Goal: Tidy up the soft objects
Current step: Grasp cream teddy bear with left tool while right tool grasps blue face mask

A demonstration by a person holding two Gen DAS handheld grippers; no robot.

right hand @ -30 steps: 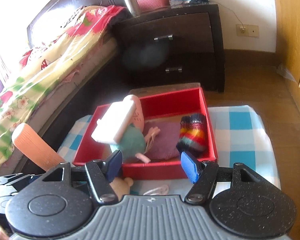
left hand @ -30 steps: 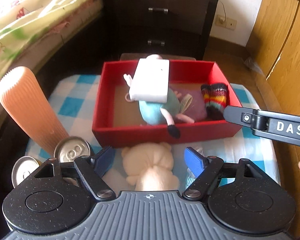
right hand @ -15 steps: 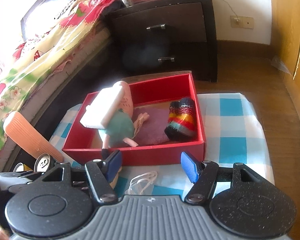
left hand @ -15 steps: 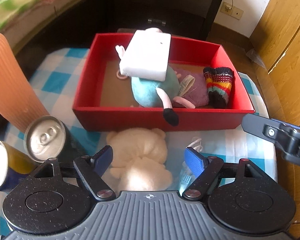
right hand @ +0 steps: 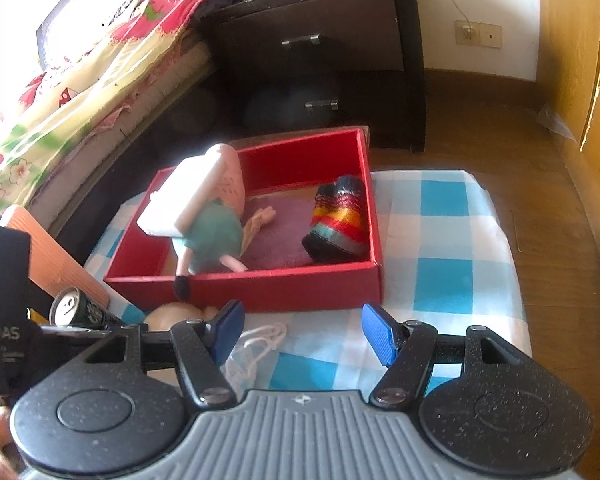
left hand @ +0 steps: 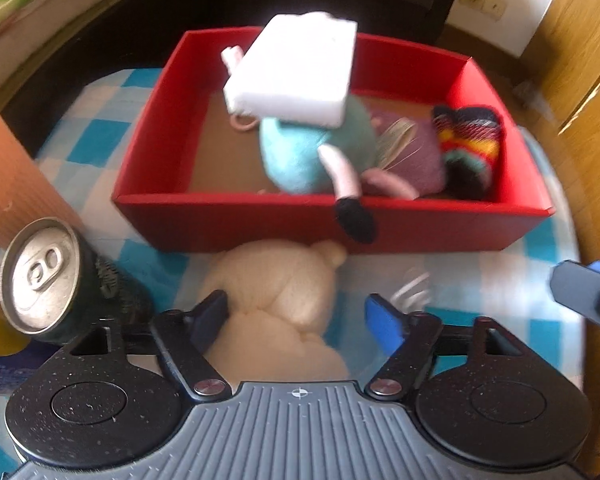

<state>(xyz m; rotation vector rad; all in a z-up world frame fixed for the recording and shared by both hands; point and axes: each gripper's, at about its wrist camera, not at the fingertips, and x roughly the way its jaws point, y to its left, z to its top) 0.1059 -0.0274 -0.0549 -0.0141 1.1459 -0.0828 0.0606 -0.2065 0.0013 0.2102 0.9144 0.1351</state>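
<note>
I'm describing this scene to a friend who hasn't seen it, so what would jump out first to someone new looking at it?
The bright red box in the middle of the blue checked cloth grabs the eye, stuffed with a teal plush toy under a white block, plus a rainbow-striped knit piece at its right end. In front of the box lies a cream plush, with the left claw straddling it, its jaws just having closed in but not visibly pressing.

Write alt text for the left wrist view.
The left tool straddles a cream plush toy on a blue-checked cloth, its jaws just closing. Behind sits a red box holding a teal plush doll, white sponge and striped socks; a drink can stands left.
</note>
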